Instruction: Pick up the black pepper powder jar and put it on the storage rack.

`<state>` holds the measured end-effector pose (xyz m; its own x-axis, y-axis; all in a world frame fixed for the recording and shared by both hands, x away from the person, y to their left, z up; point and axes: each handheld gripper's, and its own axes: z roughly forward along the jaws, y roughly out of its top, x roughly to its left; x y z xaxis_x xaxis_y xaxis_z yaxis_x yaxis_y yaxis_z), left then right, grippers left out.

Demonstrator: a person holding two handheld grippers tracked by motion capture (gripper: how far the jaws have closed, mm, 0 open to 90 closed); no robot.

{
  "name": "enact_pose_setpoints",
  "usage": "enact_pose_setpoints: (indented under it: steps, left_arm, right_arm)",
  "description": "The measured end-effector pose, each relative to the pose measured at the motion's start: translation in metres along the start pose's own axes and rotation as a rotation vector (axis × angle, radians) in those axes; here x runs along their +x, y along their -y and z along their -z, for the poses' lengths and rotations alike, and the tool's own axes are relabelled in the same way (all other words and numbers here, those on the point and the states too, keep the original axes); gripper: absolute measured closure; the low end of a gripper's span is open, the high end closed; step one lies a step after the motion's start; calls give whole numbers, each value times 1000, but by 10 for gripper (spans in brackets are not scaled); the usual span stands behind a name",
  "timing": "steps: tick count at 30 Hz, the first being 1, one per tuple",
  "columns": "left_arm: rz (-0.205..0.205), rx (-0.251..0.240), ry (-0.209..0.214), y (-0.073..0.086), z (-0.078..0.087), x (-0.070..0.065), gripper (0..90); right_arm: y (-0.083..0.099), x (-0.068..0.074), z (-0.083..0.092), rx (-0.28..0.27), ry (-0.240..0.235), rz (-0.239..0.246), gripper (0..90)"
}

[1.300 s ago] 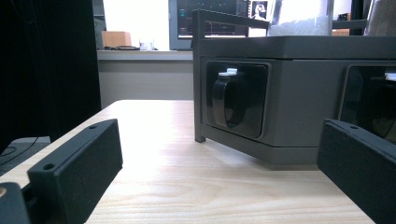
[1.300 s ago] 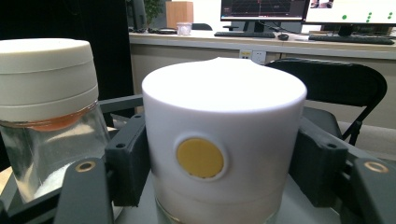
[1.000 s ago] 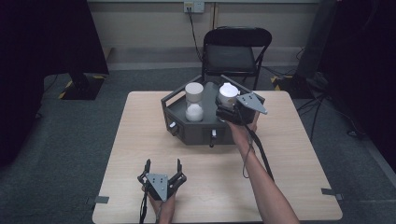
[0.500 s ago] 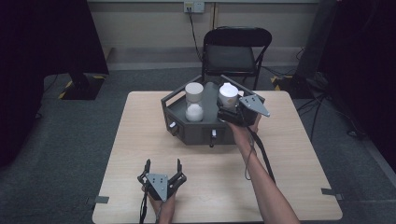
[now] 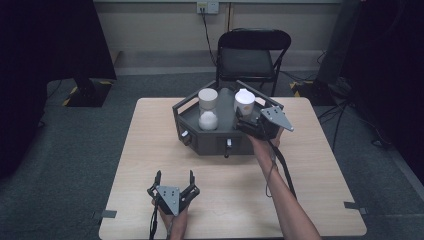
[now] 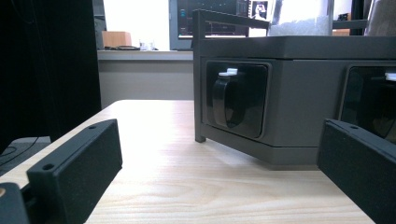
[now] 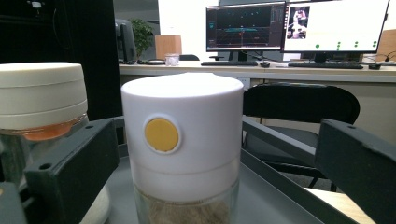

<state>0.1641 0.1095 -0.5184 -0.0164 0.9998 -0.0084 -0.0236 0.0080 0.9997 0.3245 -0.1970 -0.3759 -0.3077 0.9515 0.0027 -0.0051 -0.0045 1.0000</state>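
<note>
The white-capped jar point(image 7: 182, 149), with a yellow dot on its cap, stands in the right rear part of the dark tray point(image 5: 215, 142) near mid-counter. Nearest to us, the left gripper point(image 5: 174, 181) rests low on the counter point(image 5: 150, 150), jaws apart and holding nothing, apparently parked clear of the work. Farther out, we have the right gripper point(image 5: 246, 121) over the tray's right rim, jaws spread wide on either side of the jar without touching it; they have just been opening. A second jar point(image 5: 208, 110) stands close on the left, leaving little room there. Beyond the counter's far edge stands a chair point(image 5: 250, 57).
</note>
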Motion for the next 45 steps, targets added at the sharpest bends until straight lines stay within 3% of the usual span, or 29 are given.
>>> enact_pose_setpoints:
  steps: [13,24,45]
  left_arm:
    - [1,0,-1,0,0,0,0]
    - [-1,0,-2,0,0,0,0]
    - [0,0,-2,0,0,0,0]
  right_arm:
    - [6,-4,19,-19,-15,1,0]
    - [23,-13,40,-28,-11,-15,0]
    - [45,-16,89,4,-7,-7,0]
